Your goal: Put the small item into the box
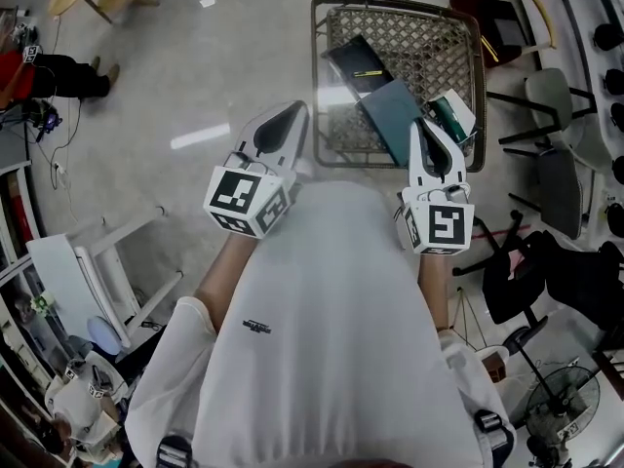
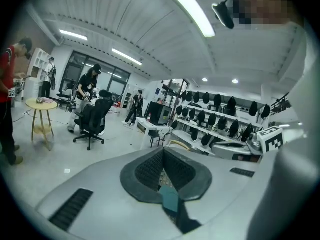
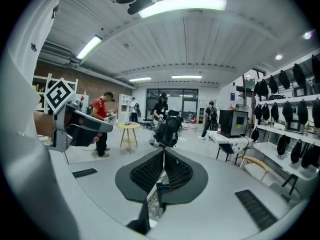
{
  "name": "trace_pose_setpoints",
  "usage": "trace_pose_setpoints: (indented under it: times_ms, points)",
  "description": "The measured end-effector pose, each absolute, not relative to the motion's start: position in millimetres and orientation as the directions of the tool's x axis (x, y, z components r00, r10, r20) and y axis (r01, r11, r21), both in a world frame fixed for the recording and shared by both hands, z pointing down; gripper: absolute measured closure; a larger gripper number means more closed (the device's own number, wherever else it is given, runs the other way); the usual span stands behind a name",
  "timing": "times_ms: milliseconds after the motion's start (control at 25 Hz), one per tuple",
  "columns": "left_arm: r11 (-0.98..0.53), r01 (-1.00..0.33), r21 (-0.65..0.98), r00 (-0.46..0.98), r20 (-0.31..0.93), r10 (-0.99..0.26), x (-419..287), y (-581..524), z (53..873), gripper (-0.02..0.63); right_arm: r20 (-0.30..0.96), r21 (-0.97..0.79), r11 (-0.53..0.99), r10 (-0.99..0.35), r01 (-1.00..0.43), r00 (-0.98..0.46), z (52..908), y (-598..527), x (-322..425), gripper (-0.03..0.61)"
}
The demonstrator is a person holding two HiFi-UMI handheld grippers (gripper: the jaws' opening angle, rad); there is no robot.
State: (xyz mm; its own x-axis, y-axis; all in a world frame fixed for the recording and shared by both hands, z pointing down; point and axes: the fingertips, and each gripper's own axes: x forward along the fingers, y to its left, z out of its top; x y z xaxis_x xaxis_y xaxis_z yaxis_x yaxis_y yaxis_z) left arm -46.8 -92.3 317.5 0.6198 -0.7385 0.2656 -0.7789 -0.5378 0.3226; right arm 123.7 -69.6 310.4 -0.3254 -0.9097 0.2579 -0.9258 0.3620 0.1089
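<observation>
A square wicker table [image 1: 331, 66] stands on the floor ahead of me. On it lie a dark flat box [image 1: 356, 61], a grey-teal box [image 1: 390, 115] and a small green-and-white item [image 1: 450, 115] at its right front corner. My left gripper [image 1: 295, 107] is held in front of my chest, short of the table's left front corner, shut and holding nothing. My right gripper [image 1: 423, 125] is shut and holds nothing too, its tip over the table's front edge next to the small item. In the left gripper view [image 2: 162, 149] and the right gripper view [image 3: 164, 151] the jaws meet at their tips.
Chairs [image 1: 546, 164] and a black office chair [image 1: 546, 271] crowd the right side, with a fan [image 1: 561, 408] lower right. A white rack [image 1: 97, 261] lies at left. Both gripper views look across a room with people [image 3: 102, 119], a round table [image 2: 42, 104] and wall shelves [image 2: 220, 119].
</observation>
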Motion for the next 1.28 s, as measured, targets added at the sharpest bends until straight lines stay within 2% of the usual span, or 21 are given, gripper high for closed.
trace_pose_setpoints:
  times_ms: [880, 1280]
  points:
    - [-0.551, -0.785, 0.282, 0.617, 0.278, -0.736, -38.4, -96.7, 311.7, 0.611, 0.218, 0.060, 0.355, -0.917, -0.933, -0.335, 305.5, -85.6, 127.9, 0.577]
    - [-0.552, -0.786, 0.278, 0.617, 0.297, -0.729, -36.4, -98.6, 316.8, 0.611, 0.229, 0.090, 0.354, -0.917, -0.931, -0.326, 310.0, -90.0, 127.9, 0.577]
